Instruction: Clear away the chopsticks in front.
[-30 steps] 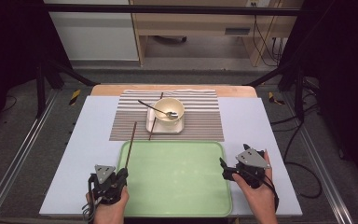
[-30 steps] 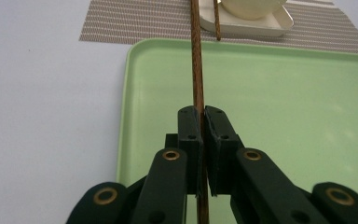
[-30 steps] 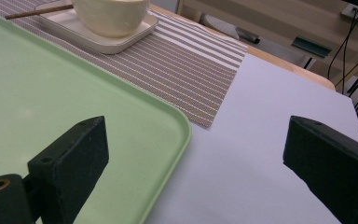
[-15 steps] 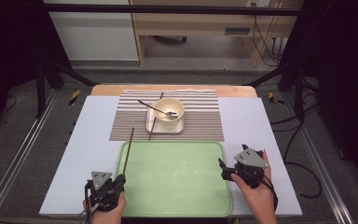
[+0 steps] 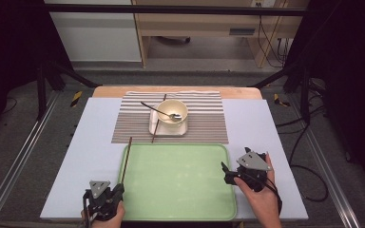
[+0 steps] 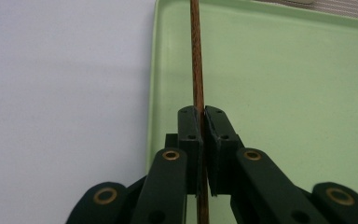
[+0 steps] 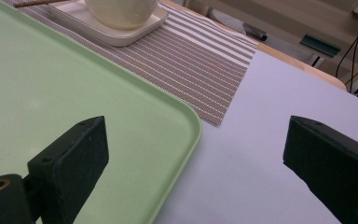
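My left gripper (image 5: 118,189) is at the near left corner of the green tray (image 5: 180,190), shut on a thin brown chopstick (image 5: 127,159) that runs away from me along the tray's left rim. In the left gripper view the jaws (image 6: 203,112) pinch the chopstick (image 6: 196,60) over the tray's left rim (image 6: 153,93). My right gripper (image 5: 226,174) hovers open at the tray's right edge. The right gripper view shows its jaws (image 7: 200,144) wide apart over the tray's corner (image 7: 186,116) and the table, nothing between them.
A cream bowl (image 5: 172,111) with a metal spoon (image 5: 158,112) sits on a small square plate (image 5: 180,129) on a striped placemat (image 5: 204,121) beyond the tray. A second chopstick (image 5: 157,127) leans on that plate. Pale table surface (image 5: 90,142) lies on both sides.
My left gripper has drawn back toward the near table edge, pulling the chopstick with it along the tray's left rim. The right gripper has stayed put.
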{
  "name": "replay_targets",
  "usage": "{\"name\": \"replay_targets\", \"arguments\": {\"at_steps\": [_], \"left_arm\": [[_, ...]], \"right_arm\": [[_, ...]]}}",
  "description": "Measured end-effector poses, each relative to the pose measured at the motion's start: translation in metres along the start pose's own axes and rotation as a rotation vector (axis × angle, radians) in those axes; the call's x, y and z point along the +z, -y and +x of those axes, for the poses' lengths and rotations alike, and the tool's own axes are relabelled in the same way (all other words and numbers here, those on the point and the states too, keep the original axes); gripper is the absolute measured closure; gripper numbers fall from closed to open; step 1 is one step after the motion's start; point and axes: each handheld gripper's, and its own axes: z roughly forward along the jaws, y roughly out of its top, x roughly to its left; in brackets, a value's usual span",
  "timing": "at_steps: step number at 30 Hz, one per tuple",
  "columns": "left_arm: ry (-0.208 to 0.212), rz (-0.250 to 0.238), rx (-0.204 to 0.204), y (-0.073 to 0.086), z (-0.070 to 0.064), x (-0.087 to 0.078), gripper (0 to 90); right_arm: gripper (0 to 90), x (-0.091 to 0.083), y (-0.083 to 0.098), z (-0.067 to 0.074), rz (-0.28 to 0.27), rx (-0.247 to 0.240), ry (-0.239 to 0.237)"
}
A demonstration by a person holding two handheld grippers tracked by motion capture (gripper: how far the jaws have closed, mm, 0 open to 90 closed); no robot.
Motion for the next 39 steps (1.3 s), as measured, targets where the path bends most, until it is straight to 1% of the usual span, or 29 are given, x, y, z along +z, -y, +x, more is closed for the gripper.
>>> {"name": "replay_targets", "arguments": {"at_steps": [5,10,14,15,19,22,29,39], "left_arm": [[-0.002,0.007,-0.01,0.006,0.002,0.002,85.5],[-0.006,0.017,-0.007,0.009,0.002,0.004,85.5],[-0.004,0.021,-0.021,0.012,0.005,0.005,85.5],[0.001,0.023,-0.035,0.015,0.008,0.005,85.5],[0.0,0.031,-0.033,0.018,0.008,0.006,85.5],[-0.001,0.029,-0.024,0.018,0.007,0.006,85.5],[-0.007,0.031,-0.023,0.018,0.007,0.007,85.4],[-0.011,0.019,-0.017,0.017,0.007,0.006,84.7]], "right_arm": [[6.7,0.0,0.0,0.001,0.002,-0.004,-0.003],[6.7,0.001,0.0,0.002,0.006,-0.006,-0.005],[6.7,0.001,0.0,0.001,0.004,-0.008,-0.006],[6.7,0.001,0.0,0.001,0.004,-0.008,-0.007],[6.7,0.001,0.0,0.002,0.005,-0.008,-0.009],[6.7,0.001,0.0,0.002,0.007,-0.011,-0.01],[6.7,0.002,0.0,0.003,0.008,-0.013,-0.015],[6.6,0.002,0.0,0.003,0.008,-0.013,-0.019]]}}
